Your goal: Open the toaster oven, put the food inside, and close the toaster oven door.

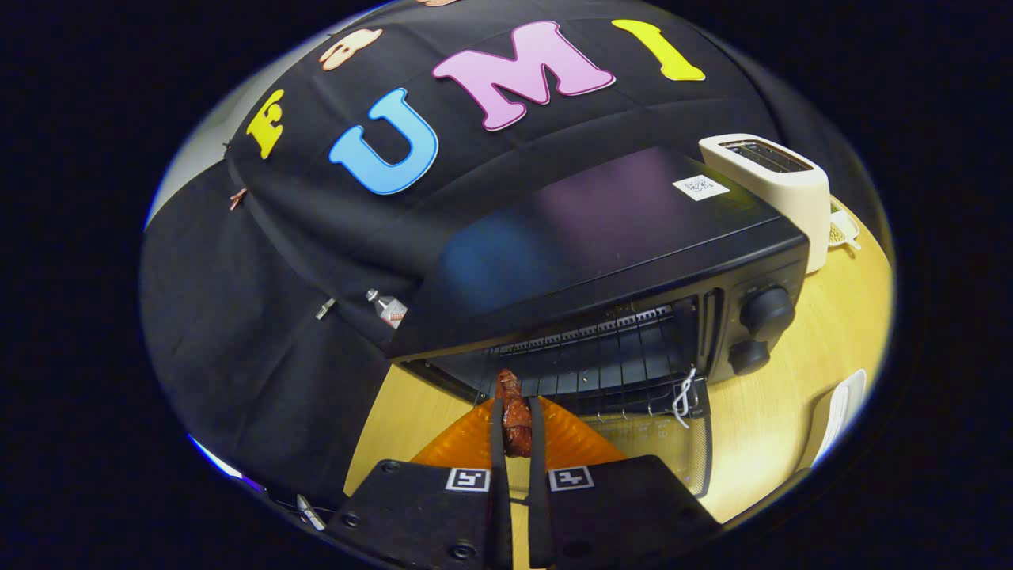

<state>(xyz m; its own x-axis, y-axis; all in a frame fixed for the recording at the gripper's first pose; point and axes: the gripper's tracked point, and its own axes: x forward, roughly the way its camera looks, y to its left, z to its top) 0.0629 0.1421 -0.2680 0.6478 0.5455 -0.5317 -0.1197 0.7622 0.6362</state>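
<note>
Claw clamped on meat piece, at open toaster oven; may snag wire rack, dropping it.

Tongs: dark blocky body, two square fiducial markers, round screws, slim fingers.

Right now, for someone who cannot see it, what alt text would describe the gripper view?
The hand-held gripper holds a reddish-brown piece of food between both fingers, just in front of a black toaster oven whose door hangs open, showing the wire rack. The oven sits on a wooden table, with a white toaster beyond it.
</note>
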